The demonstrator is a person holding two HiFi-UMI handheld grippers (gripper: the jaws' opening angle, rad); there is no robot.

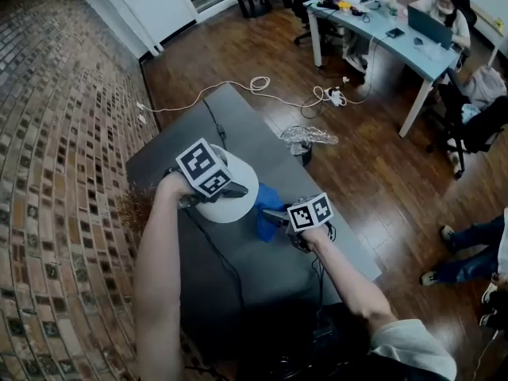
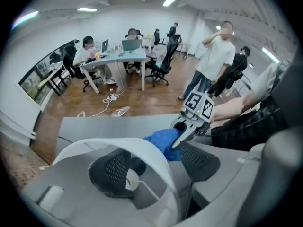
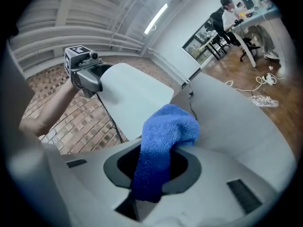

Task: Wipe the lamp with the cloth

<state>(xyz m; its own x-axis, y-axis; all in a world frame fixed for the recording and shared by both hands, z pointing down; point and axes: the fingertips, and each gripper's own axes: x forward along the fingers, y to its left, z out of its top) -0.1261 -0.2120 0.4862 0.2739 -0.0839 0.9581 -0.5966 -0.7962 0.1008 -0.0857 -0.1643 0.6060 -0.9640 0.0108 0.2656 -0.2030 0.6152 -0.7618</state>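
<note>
Two jaws spread wide, the left gripper [image 2: 158,165] straddles the rim of the white lamp [image 2: 142,148] (pads clear of the shade) on a grey table [image 1: 270,276]. Just to its right, the right gripper [image 3: 152,168] pinches a blue cloth [image 3: 163,136] beside the shade. Beyond both, cables [image 1: 258,83] trail over the wood floor [image 1: 373,181], with brick-patterned flooring [image 1: 63,157] to the left gripper's left; farther off, people [image 1: 441,8] sit at a long desk [image 1: 401,46].

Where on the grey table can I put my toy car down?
Far corner of the table, beyond the lamp: bare but for a black cord. Near stretch between left arm and right arm: the same. Crowded in the middle: blue cloth, left gripper, right gripper.
</note>
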